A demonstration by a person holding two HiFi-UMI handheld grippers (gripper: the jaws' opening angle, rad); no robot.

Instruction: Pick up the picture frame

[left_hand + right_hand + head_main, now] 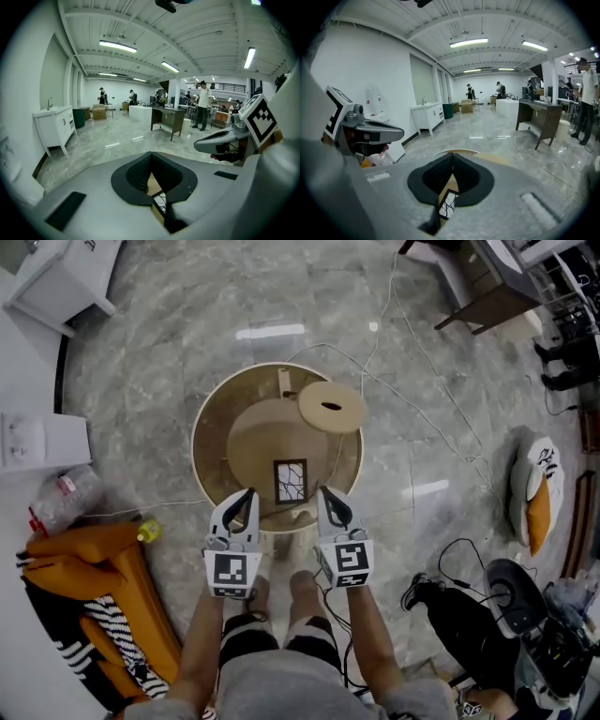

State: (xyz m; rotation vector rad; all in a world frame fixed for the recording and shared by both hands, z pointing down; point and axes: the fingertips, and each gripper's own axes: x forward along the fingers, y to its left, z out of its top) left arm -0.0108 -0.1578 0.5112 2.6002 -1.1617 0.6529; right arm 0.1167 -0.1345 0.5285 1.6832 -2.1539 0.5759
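Note:
A small black picture frame (291,481) lies flat on the inner deck of a round wooden table (211,418). My left gripper (248,495) hovers over the table's near rim, just left of the frame, with its jaws shut and nothing in them. My right gripper (326,493) hangs just right of the frame, also shut and holding nothing. In the left gripper view the frame (160,202) shows below the closed pads (136,174), and the right gripper (225,138) is alongside. The right gripper view shows the frame (447,202) under its closed jaws.
A round wooden disc (331,407) rests on the table's far rim. White cables (427,381) run across the marble floor. An orange bag (94,563) lies to the left, a black bag (469,620) to the right. A white cabinet (54,124) and a dark desk (539,117) stand farther off.

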